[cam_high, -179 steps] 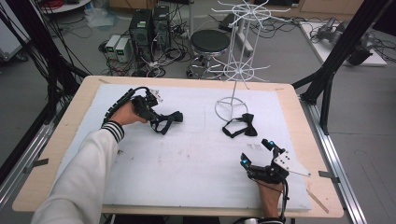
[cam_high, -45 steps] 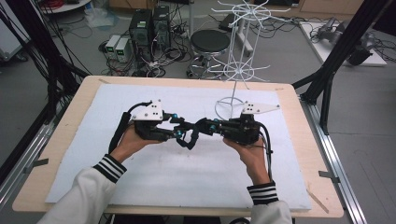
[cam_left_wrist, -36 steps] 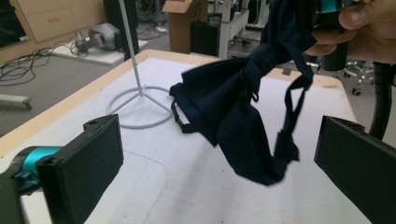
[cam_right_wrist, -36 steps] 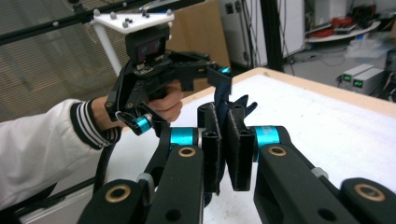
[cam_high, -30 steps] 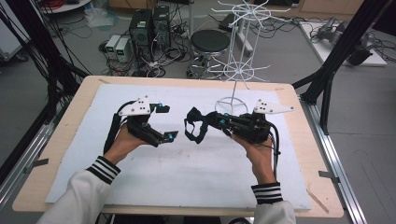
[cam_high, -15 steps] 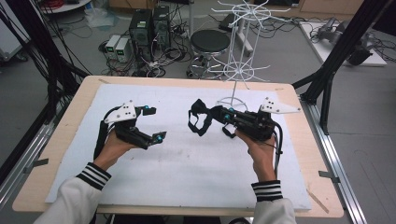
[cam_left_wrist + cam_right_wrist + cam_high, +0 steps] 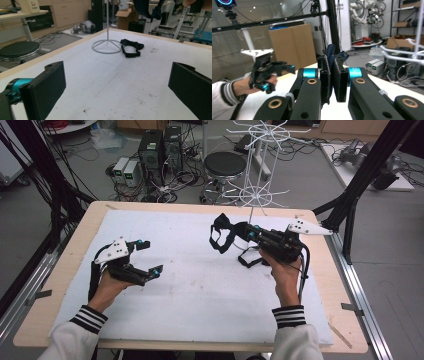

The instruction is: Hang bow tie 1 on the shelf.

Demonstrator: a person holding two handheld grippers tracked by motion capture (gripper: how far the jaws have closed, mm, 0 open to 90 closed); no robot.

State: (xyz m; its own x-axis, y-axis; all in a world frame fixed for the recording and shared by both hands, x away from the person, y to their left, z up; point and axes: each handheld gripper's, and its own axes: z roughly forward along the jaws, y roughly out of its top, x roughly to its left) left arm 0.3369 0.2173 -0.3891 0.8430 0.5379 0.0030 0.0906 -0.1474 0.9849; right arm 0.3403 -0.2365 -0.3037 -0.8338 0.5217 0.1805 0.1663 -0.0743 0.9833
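Right tool (image 7: 235, 231) clamping a black fabric bow tie with looped strap (image 7: 220, 234), lifting it toward the white wire hanging rack (image 7: 258, 175) at 12 o'clock, presumably for hanging; left tool (image 7: 148, 257) resting wide open, empty, at 9 o'clock on the white-covered counter (image 7: 200, 295).

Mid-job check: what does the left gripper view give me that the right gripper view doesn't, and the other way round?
Left gripper view: the left gripper with jaws wide open and nothing between them, and a black bow tie lying on the table beside the ring base of the white stand.

Right gripper view: the right gripper, jaws shut on a dark bow tie, and the left gripper from outside, held in the person's hand.

Shared: the white table cover and the stand, as base and pole in one, wire arms in the other.
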